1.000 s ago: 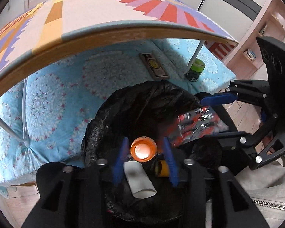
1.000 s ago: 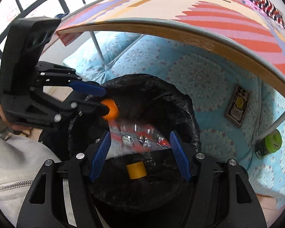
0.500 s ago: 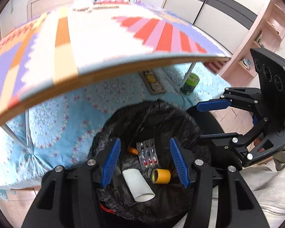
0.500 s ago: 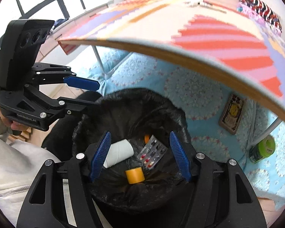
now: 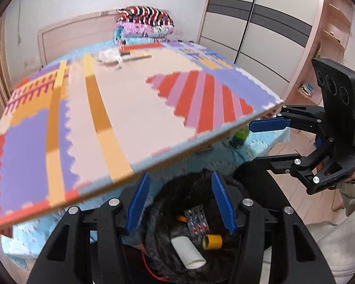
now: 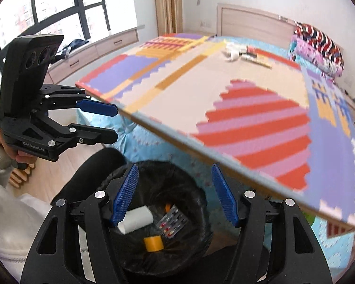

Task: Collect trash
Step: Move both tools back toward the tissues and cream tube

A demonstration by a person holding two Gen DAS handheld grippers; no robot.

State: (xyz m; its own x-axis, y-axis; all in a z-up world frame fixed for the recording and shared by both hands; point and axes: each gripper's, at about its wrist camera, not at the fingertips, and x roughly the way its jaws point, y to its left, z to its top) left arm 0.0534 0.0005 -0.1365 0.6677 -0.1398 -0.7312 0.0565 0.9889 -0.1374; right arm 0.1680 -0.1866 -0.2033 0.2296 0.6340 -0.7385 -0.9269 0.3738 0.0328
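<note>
1. Trash lies at the bottom of a bin lined with a black bag [image 6: 201,213]: a white paper tube [image 6: 136,220], a yellow cylinder [image 6: 153,243], a blister pack of pills [image 6: 171,221] and a small orange piece [image 6: 168,207] just behind the pack.
2. Left gripper [image 5: 181,202] hangs above the bin, its blue pads standing apart with nothing between them; the bin's contents show through the gap.
3. Right gripper [image 6: 174,195] hangs above the same bin, jaws also apart and empty.
4. Each gripper appears in the other's view, held by a hand [image 6: 10,145] in a pale sleeve.
5. A table topped with a colourful puzzle-pattern mat [image 6: 236,108] overhangs the bin's far side.
6. On the far part of that mat lie a crumpled white tissue [image 6: 232,51] and some thin stick-like items beside it.
7. Beneath the table is a blue patterned bedspread [image 5: 260,146], with a green jar [image 5: 239,137] on it.
8. Folded striped bedding [image 5: 144,23] is stacked at the headboard.
</note>
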